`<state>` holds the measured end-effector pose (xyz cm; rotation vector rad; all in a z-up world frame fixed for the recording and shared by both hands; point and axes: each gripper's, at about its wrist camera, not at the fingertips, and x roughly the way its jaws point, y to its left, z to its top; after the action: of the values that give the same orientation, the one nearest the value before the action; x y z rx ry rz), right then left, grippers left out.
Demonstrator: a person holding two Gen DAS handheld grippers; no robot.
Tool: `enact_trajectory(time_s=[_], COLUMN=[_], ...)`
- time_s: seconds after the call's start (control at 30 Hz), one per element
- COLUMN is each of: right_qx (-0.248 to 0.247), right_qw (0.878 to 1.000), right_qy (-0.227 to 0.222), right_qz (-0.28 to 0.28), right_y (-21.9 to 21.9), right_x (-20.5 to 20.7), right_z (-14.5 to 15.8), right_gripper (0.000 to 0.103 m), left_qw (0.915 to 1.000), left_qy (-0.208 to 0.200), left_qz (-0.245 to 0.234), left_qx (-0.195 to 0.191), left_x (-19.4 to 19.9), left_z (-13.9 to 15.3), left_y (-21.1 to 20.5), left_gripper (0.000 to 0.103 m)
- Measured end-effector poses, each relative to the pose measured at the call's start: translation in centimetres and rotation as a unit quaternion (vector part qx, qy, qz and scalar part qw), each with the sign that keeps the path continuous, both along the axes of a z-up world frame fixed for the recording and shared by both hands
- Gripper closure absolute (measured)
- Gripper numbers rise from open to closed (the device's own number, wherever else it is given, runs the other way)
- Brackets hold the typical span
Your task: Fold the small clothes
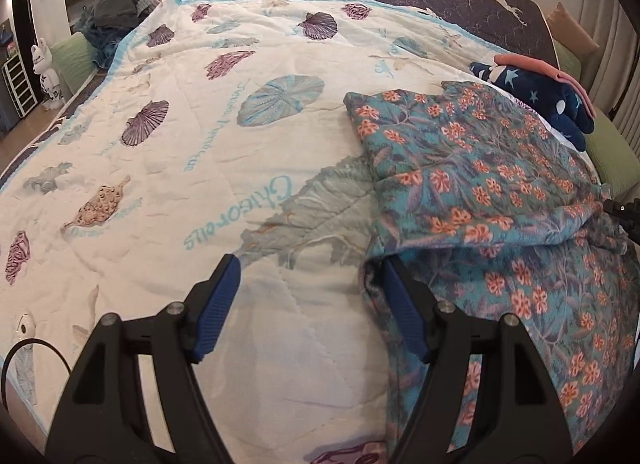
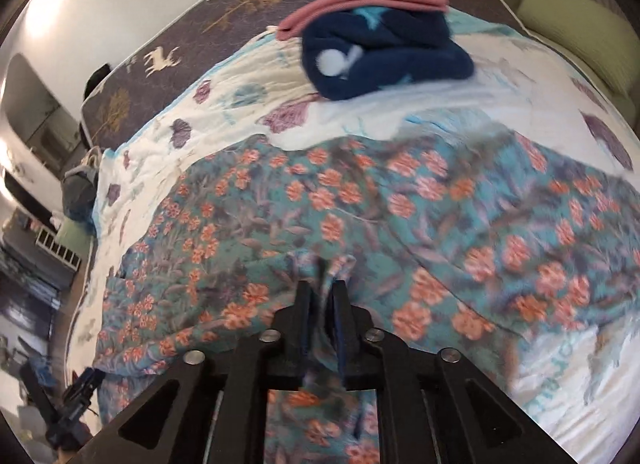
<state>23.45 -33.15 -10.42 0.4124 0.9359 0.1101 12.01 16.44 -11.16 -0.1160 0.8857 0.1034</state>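
Garment [image 1: 480, 167], teal floral, lies partly folded on quilt [image 1: 168, 183], right of bed centre. Judged light, thin, limp: will drape and sag, not slippery; best taken at hem or corner, both layers pinched together. Folded clothes [image 2: 380, 43], navy and pink, sit beyond it, near. Right gripper [image 2: 322, 296] clamped on bunched fabric, edge lifted. Left gripper [image 1: 310, 276] wide apart, empty; one finger just beside garment's left edge, contact unclear.

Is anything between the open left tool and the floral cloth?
Nothing visible. The left tool is open over bare quilt, with the floral cloth edge right beside its right finger.
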Motion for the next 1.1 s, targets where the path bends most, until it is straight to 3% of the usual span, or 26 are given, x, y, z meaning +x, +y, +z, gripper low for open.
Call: enact_trajectory(time_s=[0.03, 0.17, 0.37, 0.5, 0.53, 0.57, 0.67, 0.73, 0.8, 0.93, 1.0, 1.03, 1.1], right_qx=[0.003, 0.016, 0.077, 0.091, 0.096, 0.104, 0.102, 0.064, 0.052, 0.048, 0.104, 0.131, 0.156], right_qw=[1.0, 1.0, 0.994, 0.994, 0.994, 0.993, 0.995, 0.997, 0.996, 0.998, 0.994, 0.991, 0.987], right_qy=[0.005, -0.001, 0.001, 0.03, 0.036, 0.041, 0.004, -0.052, -0.066, -0.029, 0.006, 0.013, 0.017], right_qz=[-0.008, -0.004, 0.073, 0.053, 0.044, 0.032, 0.016, 0.008, 0.005, 0.006, 0.026, 0.036, 0.043], right_y=[-0.6, -2.1, -1.0, -0.1, 0.0, 0.0, -0.4, -1.1, -2.3, -4.0, -3.7, -3.3, -2.5], right_x=[-0.4, -2.7, -6.5, -4.8, -4.2, -3.7, -4.4, -6.6, -8.1, -8.7, -8.1, -7.8, -6.9], right_z=[0.1, 0.8, 0.7, -0.8, -1.2, -1.5, 0.2, 3.1, 4.4, 2.9, 0.8, 0.1, -0.8], right_gripper=[0.074, 0.065, 0.065, 0.064, 0.072, 0.102, 0.101, 0.101, 0.101, 0.094, 0.086, 0.077, 0.064], left_qw=[1.0, 0.9998, 0.9992, 0.9985, 0.9986, 0.9986, 0.9985, 0.9988, 0.9989, 0.9989, 0.9992, 0.9993, 0.9993], left_qy=[0.001, -0.004, -0.038, -0.046, -0.044, -0.043, -0.043, -0.042, -0.041, -0.04, -0.034, -0.032, -0.027], left_qz=[0.003, 0.015, -0.008, -0.025, -0.024, -0.024, -0.022, -0.019, -0.013, -0.013, -0.014, -0.014, -0.016], left_qx=[0.0, -0.011, -0.011, -0.013, -0.015, -0.019, -0.025, -0.017, -0.017, -0.022, -0.014, -0.015, -0.019], left_x=[-0.1, -0.6, -1.6, -1.1, -1.0, -0.9, -1.0, -1.1, -1.0, -0.9, -0.8, -0.8, -1.0], left_z=[0.0, 0.5, 2.9, 3.5, 3.5, 3.5, 3.6, 3.6, 3.6, 3.4, 3.1, 3.0, 2.9], left_y=[0.1, 0.4, -1.0, -2.3, -2.5, -2.7, -2.6, -2.6, -2.4, -2.6, -3.0, -3.1, -3.3], left_gripper=[0.03, 0.03, 0.03, 0.03, 0.03, 0.03, 0.03, 0.03, 0.03, 0.03, 0.03, 0.03, 0.03])
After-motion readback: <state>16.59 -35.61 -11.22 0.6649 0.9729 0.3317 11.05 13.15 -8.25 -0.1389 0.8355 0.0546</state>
